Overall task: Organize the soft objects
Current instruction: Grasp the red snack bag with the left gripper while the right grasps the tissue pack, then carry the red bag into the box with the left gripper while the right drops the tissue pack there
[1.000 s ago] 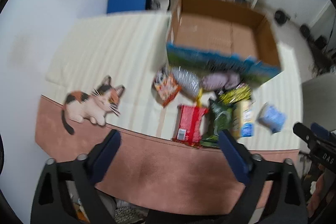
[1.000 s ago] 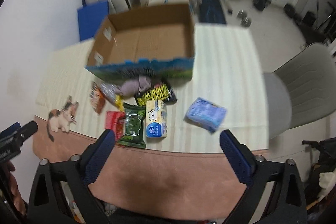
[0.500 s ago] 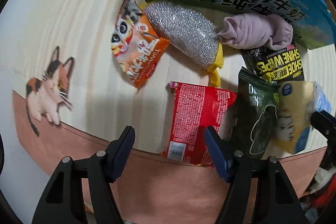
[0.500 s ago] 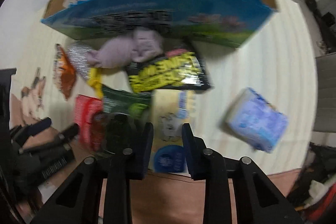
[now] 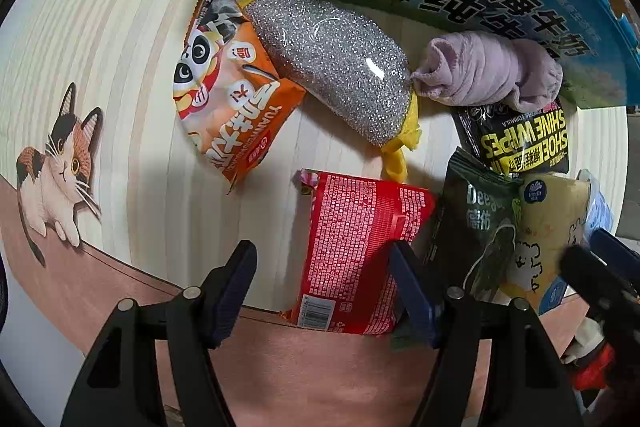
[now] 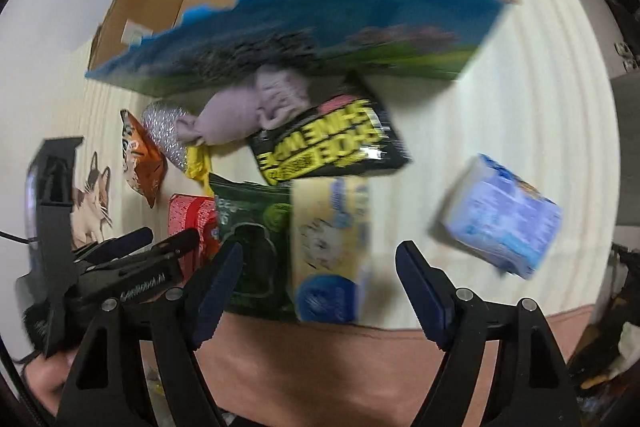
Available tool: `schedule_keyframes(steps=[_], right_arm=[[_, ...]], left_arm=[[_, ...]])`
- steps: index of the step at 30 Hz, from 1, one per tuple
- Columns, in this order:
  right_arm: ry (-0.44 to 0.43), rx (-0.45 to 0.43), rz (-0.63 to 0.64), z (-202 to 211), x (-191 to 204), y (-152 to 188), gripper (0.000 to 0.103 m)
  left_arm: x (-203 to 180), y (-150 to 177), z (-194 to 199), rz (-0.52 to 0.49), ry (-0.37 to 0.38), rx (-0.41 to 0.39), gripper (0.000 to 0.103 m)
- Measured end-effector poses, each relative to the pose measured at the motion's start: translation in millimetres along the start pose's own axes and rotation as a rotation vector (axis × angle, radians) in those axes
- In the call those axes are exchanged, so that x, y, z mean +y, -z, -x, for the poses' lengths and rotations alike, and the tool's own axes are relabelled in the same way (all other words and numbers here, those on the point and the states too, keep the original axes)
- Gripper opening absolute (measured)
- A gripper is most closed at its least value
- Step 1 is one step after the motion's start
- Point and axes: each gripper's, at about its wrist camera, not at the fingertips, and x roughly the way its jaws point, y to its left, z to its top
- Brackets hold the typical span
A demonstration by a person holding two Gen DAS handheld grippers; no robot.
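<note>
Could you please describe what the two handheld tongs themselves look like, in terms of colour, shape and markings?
Both the left tongs and the right tongs have angular black frames with cut-out openings, silver rivets at the joints, and long flat dark-blue fingertips. In the right wrist view, the left tongs carry blurred, unreadable white lettering on the frame.

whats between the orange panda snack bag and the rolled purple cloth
The silver scouring pad lies between the orange panda snack bag and the rolled purple cloth, clearest in the left wrist view.
</note>
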Motion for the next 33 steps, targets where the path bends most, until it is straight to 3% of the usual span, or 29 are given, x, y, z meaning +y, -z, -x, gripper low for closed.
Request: schedule_keyframes(steps=[1,2,3,8,13,17,19,20,21,23,27,33], right_arm=[[0.03,0.005,0.007,-6.6,1.6,0.8,0.071],[0.071,0.013,0.009,-10.8,0.3,1.2,0.051],[0.087,0.019,0.008,-14.5,-0.5,2.5,0.047],[0.072,0.057,-0.036,-21.0,-23.9,9.5,0.048],[0.048,0.092,-0.045,-31.4,-23.3,8.0,0.048],[0.027,0.113,-0.043,-36.0,-22.1,9.6,0.049],[0.026,0.126,-0.046,-38.3,-26.0,10.1,0.049],[0.024,0.128,-0.052,-42.7,-23.4,10.2,0.049],[0.024,0.129,-0.05,-46.1,-19.7,10.3,0.049],[0.023,0.131,-0.06,-47.0,-18.3,12.2,0.045],[-0.004,0.104,-0.067,-35.7,-24.0,23.2,0.044],[-0.093,0.041,-0.036,14.1,-19.4,40.0,0.044]], left_arm=[[1.7,0.1,0.0,-0.004,0.001,0.003,0.067],[2.5,-1.0,-0.6,-0.005,0.002,0.006,0.067],[4.1,0.0,-0.4,-0.006,0.005,0.009,0.067],[4.7,11.0,1.1,-0.013,0.025,0.014,0.067],[4.5,7.0,-6.7,-0.001,0.098,0.063,0.068],[-1.3,8.7,-17.2,-0.032,0.098,0.087,0.068],[-12.0,16.5,-26.3,-0.067,0.056,0.099,0.067],[-14.7,20.6,-29.8,-0.073,0.048,0.097,0.057],[-16.1,24.3,-29.5,-0.072,0.037,0.076,0.049],[-17.4,30.8,-24.3,-0.061,0.043,0.05,0.045],[-12.6,42.2,-4.7,-0.01,0.054,0.008,0.043],[-12.1,71.6,65.2,0.052,0.073,-0.105,0.043]])
